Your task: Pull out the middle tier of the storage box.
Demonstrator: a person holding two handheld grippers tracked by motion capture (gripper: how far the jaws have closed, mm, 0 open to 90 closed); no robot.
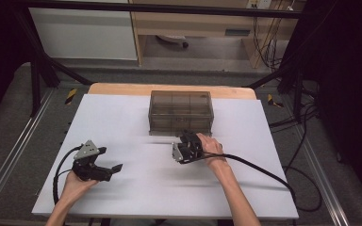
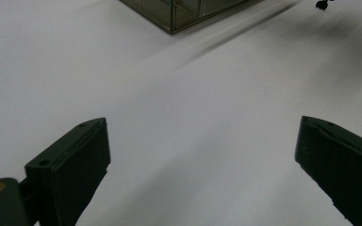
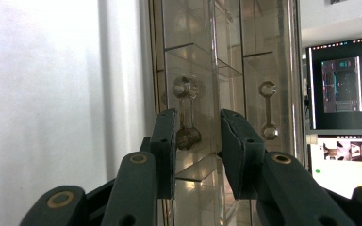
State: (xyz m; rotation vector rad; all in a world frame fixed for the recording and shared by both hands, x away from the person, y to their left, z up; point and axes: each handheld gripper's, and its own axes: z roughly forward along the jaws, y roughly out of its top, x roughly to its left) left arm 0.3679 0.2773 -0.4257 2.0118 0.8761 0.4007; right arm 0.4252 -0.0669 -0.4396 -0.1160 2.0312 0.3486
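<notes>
A smoky clear drawer box (image 1: pixel 180 112) stands at the back middle of the white table (image 1: pixel 122 122); its corner shows at the top of the left gripper view (image 2: pixel 184 12). My right gripper (image 1: pixel 187 136) is turned on its side right at the box's front. In the right gripper view its jaws (image 3: pixel 198 141) stand a little apart around a drawer's clear bar handle (image 3: pixel 186 113), and a gap shows beside the handle. A second handle (image 3: pixel 267 110) sits on the neighbouring drawer. My left gripper (image 1: pixel 112 159) rests low at the front left, jaws wide (image 2: pixel 202 150) over bare table, holding nothing.
A black cable (image 1: pixel 264 169) trails from the right gripper across the table's right side. The wooden table edge (image 1: pixel 122 88) runs behind the box. Black frame posts (image 1: pixel 35 80) stand at the left and right. Screens (image 3: pixel 341 82) glow beyond the box.
</notes>
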